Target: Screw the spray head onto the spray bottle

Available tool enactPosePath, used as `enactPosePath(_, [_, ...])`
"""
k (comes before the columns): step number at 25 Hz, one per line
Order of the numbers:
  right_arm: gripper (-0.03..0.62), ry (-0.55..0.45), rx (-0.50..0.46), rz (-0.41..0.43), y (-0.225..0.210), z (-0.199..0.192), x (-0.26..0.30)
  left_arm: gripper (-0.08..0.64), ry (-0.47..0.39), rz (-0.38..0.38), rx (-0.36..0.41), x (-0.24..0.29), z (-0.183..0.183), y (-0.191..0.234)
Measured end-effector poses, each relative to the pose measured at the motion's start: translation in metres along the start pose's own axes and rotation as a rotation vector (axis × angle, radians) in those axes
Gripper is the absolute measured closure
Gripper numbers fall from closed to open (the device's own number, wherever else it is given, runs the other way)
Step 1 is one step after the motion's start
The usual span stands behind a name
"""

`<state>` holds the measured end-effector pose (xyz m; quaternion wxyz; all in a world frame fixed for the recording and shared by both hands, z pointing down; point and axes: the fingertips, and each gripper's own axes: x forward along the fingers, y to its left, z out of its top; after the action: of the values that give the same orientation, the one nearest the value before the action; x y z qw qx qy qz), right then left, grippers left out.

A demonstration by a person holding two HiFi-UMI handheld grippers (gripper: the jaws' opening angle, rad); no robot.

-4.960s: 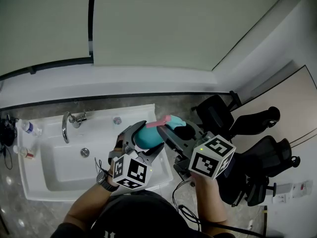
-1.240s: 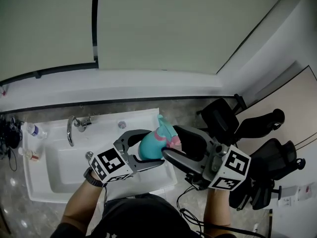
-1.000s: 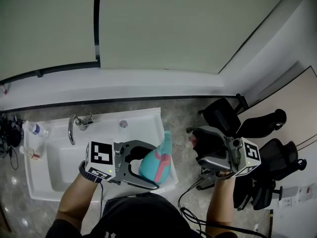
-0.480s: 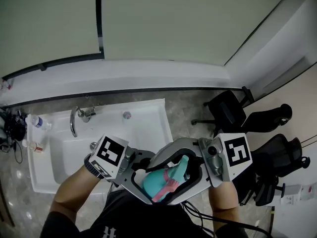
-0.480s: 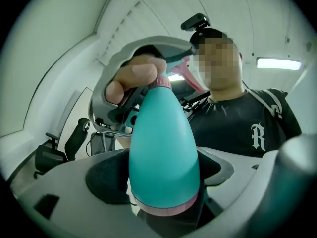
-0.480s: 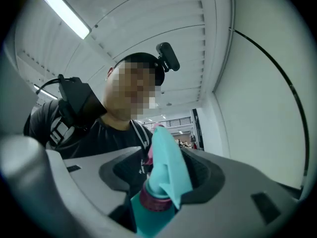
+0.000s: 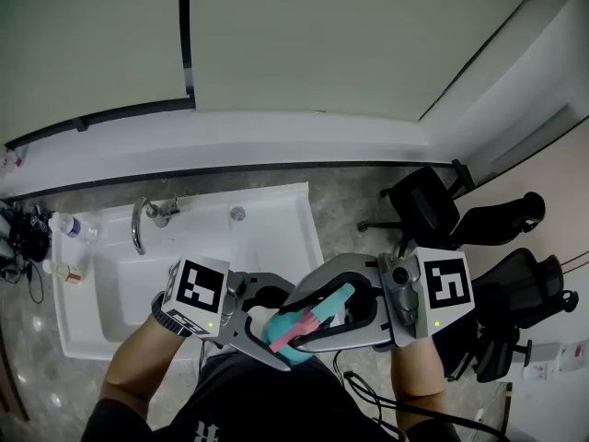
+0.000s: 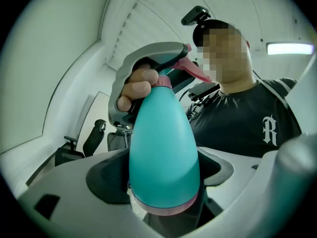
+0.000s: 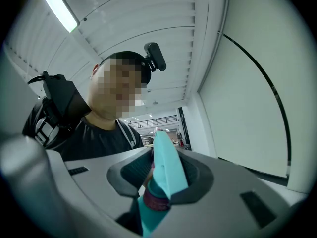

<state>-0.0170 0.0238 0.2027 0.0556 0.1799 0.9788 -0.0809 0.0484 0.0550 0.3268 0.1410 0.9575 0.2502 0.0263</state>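
Observation:
A teal spray bottle [image 7: 287,346] with a pink base ring lies between the jaws of my left gripper [image 7: 260,325], which is shut on its body [image 8: 163,152]. Its teal spray head [image 7: 324,304] with a pink trigger [image 7: 293,326] sits on the neck. My right gripper [image 7: 324,319] has just been closing, with that head between its pads. The right gripper view shows the head [image 9: 167,160] pinched in my right gripper [image 9: 161,175] above the pink collar [image 9: 155,200]. In the left gripper view, my left gripper [image 8: 163,180] clamps the bottle, and the trigger [image 8: 192,69] points toward the person.
A white sink [image 7: 106,288] with a chrome faucet [image 7: 138,228] lies to the left on a speckled counter. Small bottles [image 7: 66,226] stand at its left edge. Black office chairs [image 7: 433,212] fill the floor at the right. A pale wall runs behind.
The right gripper swung in from the right and closed around the spray head. Both grippers and the bottle came lower in the head view, closer to the person's body.

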Motion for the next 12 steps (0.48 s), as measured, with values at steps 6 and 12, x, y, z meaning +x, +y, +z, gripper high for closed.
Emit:
enactPosePath(6, [0.477, -0.008, -0.008, -0.011, 0.003, -0.003, 0.004, 0.169, 0.025, 0.016, 0.003, 0.0, -0.004, -0.004])
enactPosePath(12, [0.48, -0.037, -0.03, -0.004, 0.027, -0.011, 0.034, 0.169, 0.037, 0.013, -0.002, -0.002, -0.019, -0.041])
